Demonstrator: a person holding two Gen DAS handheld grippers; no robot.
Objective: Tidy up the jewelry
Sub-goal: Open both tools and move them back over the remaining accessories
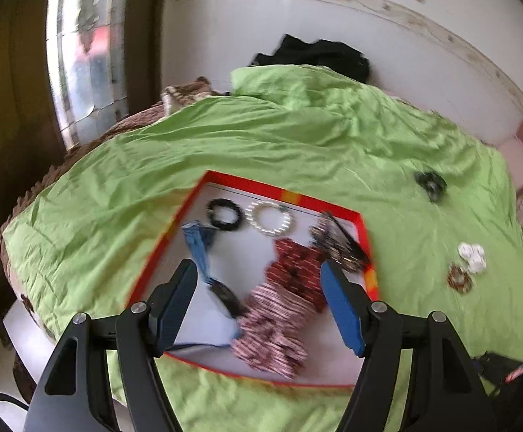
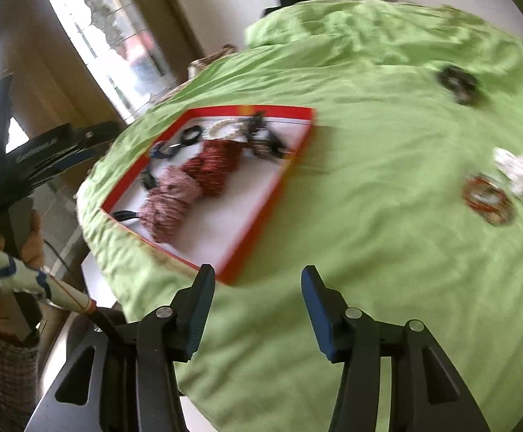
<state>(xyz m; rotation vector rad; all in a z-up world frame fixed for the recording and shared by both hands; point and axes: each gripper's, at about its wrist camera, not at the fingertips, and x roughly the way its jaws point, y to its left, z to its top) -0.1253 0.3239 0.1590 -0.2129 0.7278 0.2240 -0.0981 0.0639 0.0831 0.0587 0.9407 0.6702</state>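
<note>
A green sheet (image 1: pixel 297 151) covers the bed, and a red-rimmed tray (image 1: pixel 283 194) with a white floor lies flat on it. Left gripper (image 1: pixel 259 302): held above the tray's near half, blue-padded fingers (image 1: pixel 344 309) spread wide, nothing between them. Right gripper (image 2: pixel 257 309): over bare sheet just right of the tray's near corner, fingers apart and empty.

In the tray: a black bracelet (image 1: pixel 225 214) and a pearl bracelet (image 1: pixel 269 219) side by side along the far rim; a dark tangle of pieces (image 1: pixel 338 244) at the far right corner; a blue strap (image 1: pixel 200 244) on the left; a red patterned scrunchie (image 1: pixel 297 270) in the middle, touching a pink striped scrunchie (image 1: pixel 272 331) nearer the viewer.

On the sheet, well right of the tray: a black scrunchie (image 2: pixel 457 84) farthest away; a white scrunchie (image 2: pixel 518 174) and a brown-orange ring (image 2: pixel 488 199) just beside each other (motion blur hides their detail). A hand (image 2: pixel 27 237) at the left edge grips the left tool's handle.
</note>
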